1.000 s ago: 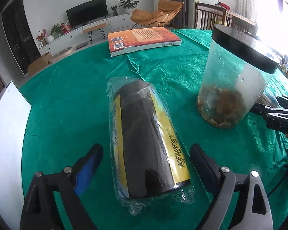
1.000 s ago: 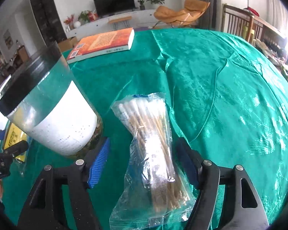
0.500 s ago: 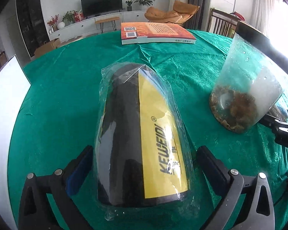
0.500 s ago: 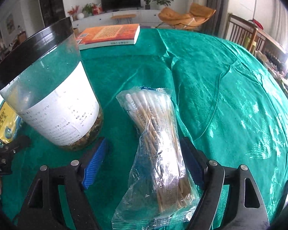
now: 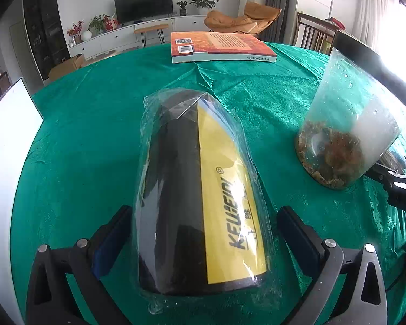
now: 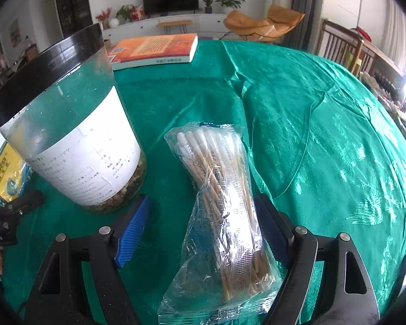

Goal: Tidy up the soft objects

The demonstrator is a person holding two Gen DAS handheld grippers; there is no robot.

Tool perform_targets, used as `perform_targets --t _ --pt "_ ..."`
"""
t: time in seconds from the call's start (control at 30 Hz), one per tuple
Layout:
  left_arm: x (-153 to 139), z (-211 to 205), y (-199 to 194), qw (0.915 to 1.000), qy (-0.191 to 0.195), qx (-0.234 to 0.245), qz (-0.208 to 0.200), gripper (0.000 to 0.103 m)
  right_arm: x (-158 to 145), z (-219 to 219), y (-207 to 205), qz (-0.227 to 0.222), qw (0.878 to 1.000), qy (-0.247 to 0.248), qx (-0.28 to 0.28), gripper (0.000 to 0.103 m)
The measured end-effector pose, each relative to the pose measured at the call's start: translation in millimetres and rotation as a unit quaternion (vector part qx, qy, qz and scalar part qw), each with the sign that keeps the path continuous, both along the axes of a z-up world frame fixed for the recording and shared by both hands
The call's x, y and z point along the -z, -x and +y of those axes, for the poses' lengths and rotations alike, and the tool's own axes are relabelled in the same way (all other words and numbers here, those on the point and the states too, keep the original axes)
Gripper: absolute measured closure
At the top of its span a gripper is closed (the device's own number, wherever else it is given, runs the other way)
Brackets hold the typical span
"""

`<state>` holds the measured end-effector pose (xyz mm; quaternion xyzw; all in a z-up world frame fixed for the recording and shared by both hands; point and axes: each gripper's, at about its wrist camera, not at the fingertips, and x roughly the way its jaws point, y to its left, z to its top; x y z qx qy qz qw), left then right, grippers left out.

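The left tool [image 5: 203, 233] is spread wide around a wrapped black-and-yellow roll [image 5: 200, 197] lying on the green worktop [image 5: 81, 140], seemingly lined up for a pinch. The right tool [image 6: 203, 233], also spread, straddles a bag of cotton swabs [image 6: 222, 203]. A jar [image 6: 67, 135] stands between them; a book [image 5: 219, 47] lies beyond.

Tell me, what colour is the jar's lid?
Black; the clear plastic jar's lid shows best in the right wrist view.

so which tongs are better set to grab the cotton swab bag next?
Right. The right tongs already straddle the cotton swab bag, open, a finger on each side. The left tongs straddle the black-and-yellow roll, beyond the jar.
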<state>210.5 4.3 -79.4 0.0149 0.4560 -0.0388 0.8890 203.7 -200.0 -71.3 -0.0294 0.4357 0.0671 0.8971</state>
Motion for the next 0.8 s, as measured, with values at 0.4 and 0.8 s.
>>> perform_targets --t 0.4,0.8 --pt "0.3 0.2 -0.3 1.0000 0.000 0.000 0.000 0.000 0.0 0.0 0.0 0.000 1.000 0.000 0.000 0.021" --pt "0.5 0.3 -0.1 1.0000 0.000 0.000 0.000 0.000 0.7 0.4 -3.2 0.001 1.000 -0.002 -0.004 0.019"
